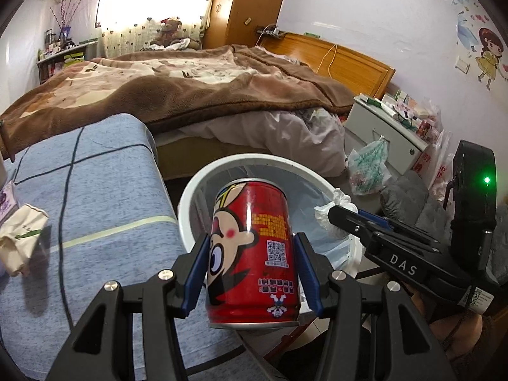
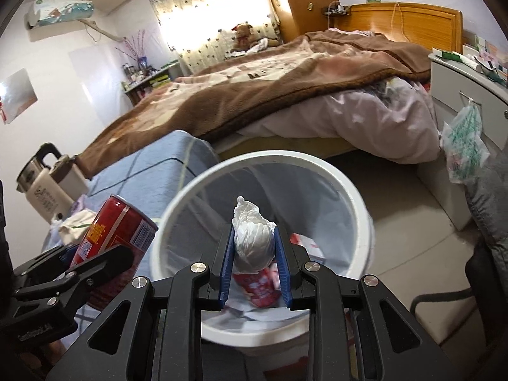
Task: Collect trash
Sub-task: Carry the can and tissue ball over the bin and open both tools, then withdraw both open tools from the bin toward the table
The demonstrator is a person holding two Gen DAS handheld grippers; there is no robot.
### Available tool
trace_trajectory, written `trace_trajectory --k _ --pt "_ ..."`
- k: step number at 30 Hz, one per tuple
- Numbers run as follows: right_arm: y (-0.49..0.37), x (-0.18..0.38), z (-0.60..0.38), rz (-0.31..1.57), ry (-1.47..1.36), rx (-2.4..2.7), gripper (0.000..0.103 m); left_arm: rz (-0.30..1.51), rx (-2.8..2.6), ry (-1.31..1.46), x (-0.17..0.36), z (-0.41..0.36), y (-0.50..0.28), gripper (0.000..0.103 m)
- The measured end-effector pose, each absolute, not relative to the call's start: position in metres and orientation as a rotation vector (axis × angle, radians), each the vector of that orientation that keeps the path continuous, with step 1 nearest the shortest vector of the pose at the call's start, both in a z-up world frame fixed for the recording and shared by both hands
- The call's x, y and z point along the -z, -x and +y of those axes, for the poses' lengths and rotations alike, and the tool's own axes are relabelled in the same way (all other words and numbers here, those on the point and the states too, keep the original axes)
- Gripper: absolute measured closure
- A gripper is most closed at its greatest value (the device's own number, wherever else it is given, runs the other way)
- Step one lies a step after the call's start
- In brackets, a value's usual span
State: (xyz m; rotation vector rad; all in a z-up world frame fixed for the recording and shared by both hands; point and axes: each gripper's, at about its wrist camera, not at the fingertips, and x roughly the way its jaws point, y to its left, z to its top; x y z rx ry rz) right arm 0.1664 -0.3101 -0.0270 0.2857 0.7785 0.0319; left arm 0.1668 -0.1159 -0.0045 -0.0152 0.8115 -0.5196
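My left gripper [image 1: 250, 263] is shut on a red can [image 1: 254, 254] with a cartoon face, held upside down over the near rim of the white bin [image 1: 203, 187]. The same red can [image 2: 114, 231] shows at the left of the right wrist view, beside the white bin [image 2: 358, 203]. My right gripper [image 2: 254, 254] is shut on a crumpled white tissue [image 2: 254, 238] above the bin's open mouth. In the left wrist view the right gripper [image 1: 333, 212] reaches in from the right with the white tissue [image 1: 333, 209] at its tip. A clear liner and red wrappers [image 2: 263, 289] lie inside the bin.
A table with a blue checked cloth [image 1: 95, 197] stands left of the bin, with a crumpled paper [image 1: 22, 238] and a kettle [image 2: 47, 184] on it. A bed with a brown blanket [image 1: 190, 89] lies behind. A white nightstand [image 1: 381, 130] with a hanging plastic bag [image 1: 368, 165] is at right.
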Motion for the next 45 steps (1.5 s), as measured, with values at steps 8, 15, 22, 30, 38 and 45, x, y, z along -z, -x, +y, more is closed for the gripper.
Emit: trace_trajectory --k 8,15,22,30,38,45 --pt "-0.176 0.042 -0.324 0.829 -0.276 0.0 0.073 0.851 0.529 0.019 0.017 -0.133 -0.176 0.048" --pt "-0.177 0.046 -0.328 0.836 -0.284 0.026 0.052 0.857 0.527 0.042 0.018 -0.129 -0.18 0.04" --pt "-0.174 0.041 -0.325 0.822 -0.287 0.029 0.052 0.828 0.517 0.042 0.01 -0.123 -0.175 0.04" --pt "-0.168 0.034 -0.317 0.806 -0.29 0.019 0.052 0.803 0.498 0.061 0.002 -0.105 -0.164 0.039" --pt "-0.157 0.022 -0.301 0.774 -0.282 0.011 0.052 0.773 0.456 0.069 -0.004 -0.082 -0.152 0.039" --pt "-0.151 0.015 -0.28 0.754 -0.256 -0.015 0.052 0.751 0.412 0.1 -0.006 -0.057 -0.144 0.039"
